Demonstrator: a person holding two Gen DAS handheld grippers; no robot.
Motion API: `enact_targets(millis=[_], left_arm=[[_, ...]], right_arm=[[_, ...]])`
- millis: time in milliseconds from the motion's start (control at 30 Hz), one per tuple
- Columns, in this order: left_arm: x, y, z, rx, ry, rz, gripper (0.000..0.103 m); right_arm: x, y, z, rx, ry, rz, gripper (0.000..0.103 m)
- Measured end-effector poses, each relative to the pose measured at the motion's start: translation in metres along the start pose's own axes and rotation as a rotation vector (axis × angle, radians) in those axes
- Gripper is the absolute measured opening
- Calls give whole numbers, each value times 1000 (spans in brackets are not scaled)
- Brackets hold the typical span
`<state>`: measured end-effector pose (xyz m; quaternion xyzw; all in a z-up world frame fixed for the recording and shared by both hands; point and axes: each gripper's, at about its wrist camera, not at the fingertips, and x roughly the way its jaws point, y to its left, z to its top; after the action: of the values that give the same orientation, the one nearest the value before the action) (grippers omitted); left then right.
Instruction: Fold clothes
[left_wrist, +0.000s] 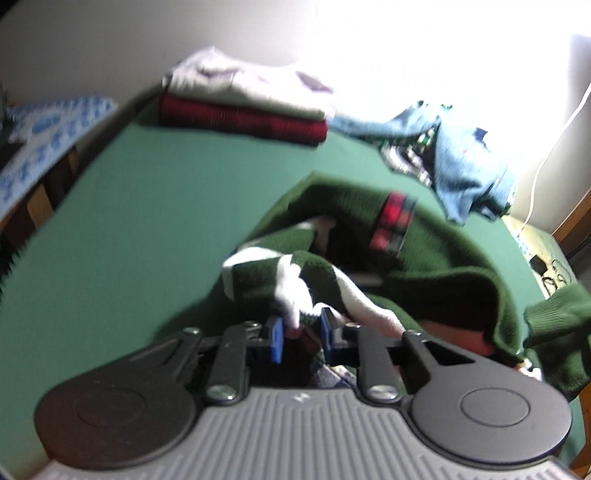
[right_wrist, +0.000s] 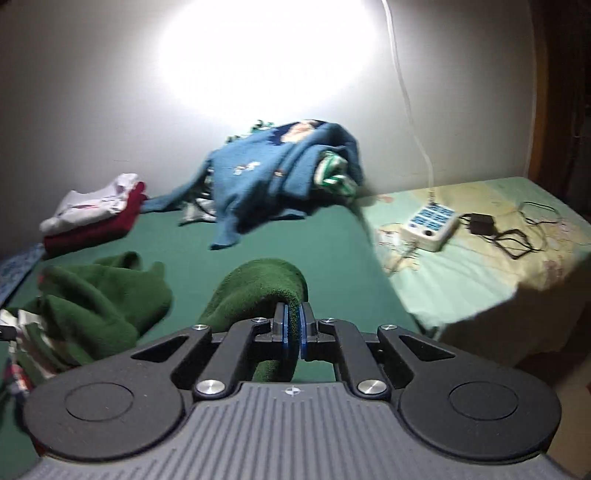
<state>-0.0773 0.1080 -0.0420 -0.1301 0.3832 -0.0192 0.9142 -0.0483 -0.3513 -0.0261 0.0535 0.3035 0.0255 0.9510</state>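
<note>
Both grippers have hold of the same green sweater (left_wrist: 436, 258), which lies rumpled on the green cover (left_wrist: 147, 206) near its front edge. The left gripper (left_wrist: 298, 334) has its blue pads pinched on a white-striped bit of the knit, with a small gap between them filled by the fabric. The right gripper (right_wrist: 294, 330) is clamped tight on a green fold — its pads nearly meet — and the cloth arches up over the fingertips, off the cover.

At the back left, by the wall, sits a folded stack: a white top (right_wrist: 92, 206) on a red one (right_wrist: 96, 229). A blue sweater (right_wrist: 266, 177) is heaped unfolded against the wall at the back, with something green-and-white striped tucked in its folds. To the right, on a pale patterned sheet (right_wrist: 480, 266), lie a white power strip (right_wrist: 430, 225) and a black adapter (right_wrist: 480, 223) with its cord — well apart from the clothes.
</note>
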Motion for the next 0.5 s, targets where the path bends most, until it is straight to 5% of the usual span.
enact_targets(millis=[67, 100, 200, 267, 300, 333, 367, 433, 500], left_arm=[[-13, 1, 7, 8, -35, 0, 14], [-19, 2, 10, 9, -54, 2, 0], [-29, 9, 21, 17, -57, 27, 0], [-32, 15, 20, 11, -53, 47, 3], [-31, 18, 19, 12, -46, 64, 10], [-29, 20, 18, 13, -38, 82, 30], [-26, 23, 15, 8, -30, 92, 39], [-15, 29, 10, -6, -5, 104, 66], [-2, 34, 6, -25, 24, 99, 70]], right_arm=[[6, -13, -5, 7, 26, -79, 5], [10, -19, -8, 10, 45, -110, 5], [25, -21, -18, -81, 139, -203, 8], [31, -13, -22, -167, 165, -324, 23], [27, -6, -19, -178, 120, -317, 31], [24, 0, -16, -188, 75, -310, 33], [20, 9, -12, -201, 30, -290, 34], [11, 42, -3, -263, -48, -79, 43], [12, 86, 1, -387, -71, 136, 53]])
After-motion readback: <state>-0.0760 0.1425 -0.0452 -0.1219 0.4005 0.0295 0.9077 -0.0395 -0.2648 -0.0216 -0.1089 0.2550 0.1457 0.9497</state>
